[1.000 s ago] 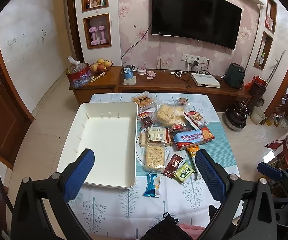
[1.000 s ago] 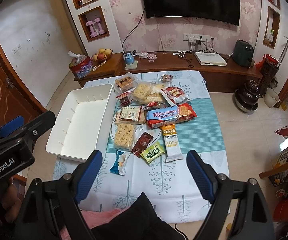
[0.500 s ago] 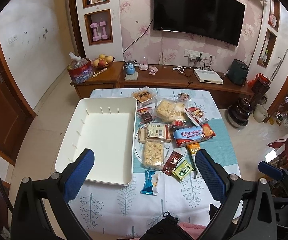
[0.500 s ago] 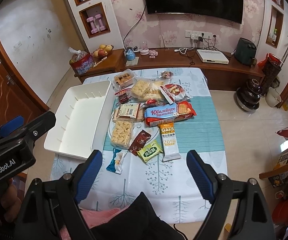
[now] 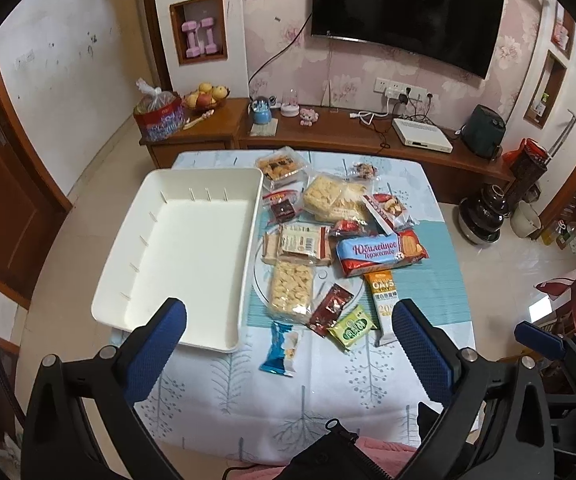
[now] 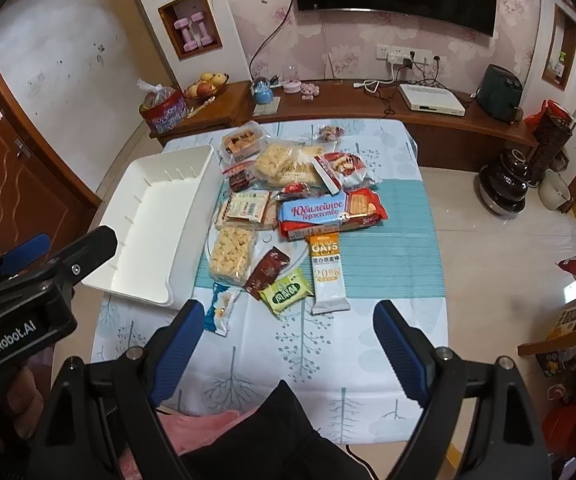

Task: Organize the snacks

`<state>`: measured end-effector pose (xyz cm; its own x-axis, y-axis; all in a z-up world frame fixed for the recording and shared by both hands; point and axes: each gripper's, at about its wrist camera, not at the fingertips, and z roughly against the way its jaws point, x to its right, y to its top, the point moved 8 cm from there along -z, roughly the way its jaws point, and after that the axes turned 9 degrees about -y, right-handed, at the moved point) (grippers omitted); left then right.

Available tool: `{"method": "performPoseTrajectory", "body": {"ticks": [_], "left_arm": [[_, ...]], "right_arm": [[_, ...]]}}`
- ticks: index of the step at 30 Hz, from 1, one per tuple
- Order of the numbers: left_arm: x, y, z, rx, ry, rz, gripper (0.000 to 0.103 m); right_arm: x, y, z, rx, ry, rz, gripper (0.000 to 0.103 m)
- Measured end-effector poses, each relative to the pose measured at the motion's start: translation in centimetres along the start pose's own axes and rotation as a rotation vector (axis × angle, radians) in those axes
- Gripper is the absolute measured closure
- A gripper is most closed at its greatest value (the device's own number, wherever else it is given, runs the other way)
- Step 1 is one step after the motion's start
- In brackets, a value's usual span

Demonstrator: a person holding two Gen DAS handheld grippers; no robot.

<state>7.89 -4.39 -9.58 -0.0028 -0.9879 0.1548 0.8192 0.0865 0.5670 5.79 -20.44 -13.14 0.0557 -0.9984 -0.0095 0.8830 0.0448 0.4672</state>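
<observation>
Both claws, left claw [image 5: 288, 340] and right claw [image 6: 283, 334], hover released above the tabletop [image 5: 328, 392], snacks [image 5: 382, 252] heaped beside the empty white tray [image 5: 191, 240] awaiting sorting.

Open tablecloth [image 5: 328, 396] lies directly beneath and between the spread blue fingers [image 5: 155, 346] of the left gripper [image 5: 290, 344], giving clear passage forward. Ahead of the fingertips, snack packets crowd the centre: a blue packet [image 5: 281, 348] nearest, a green one [image 5: 352, 327] just beyond. The empty white bin [image 5: 183, 256] blocks the way ahead of the left finger.
</observation>
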Motion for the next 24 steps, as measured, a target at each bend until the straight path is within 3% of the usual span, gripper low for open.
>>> {"method": "performPoseTrajectory", "body": {"ticks": [7,15,24], "left_arm": [[1.6,-1.2,-2.1,-0.078,-0.006,0.044,0.001],[1.2,-3.7,-6.0,-0.199,-0.009,0.145,0.001],[0.1,-6.8,-10.0,-0.277,-0.031,0.214,0.001]], "right_arm": [[1.8,-0.1,-1.4,-0.057,0.034,0.026,0.006],[3.0,-0.7,-4.0,-0.146,0.064,0.061,0.006],[3.7,-1.1,-8.5,-0.229,0.091,0.023,0.006]]}}
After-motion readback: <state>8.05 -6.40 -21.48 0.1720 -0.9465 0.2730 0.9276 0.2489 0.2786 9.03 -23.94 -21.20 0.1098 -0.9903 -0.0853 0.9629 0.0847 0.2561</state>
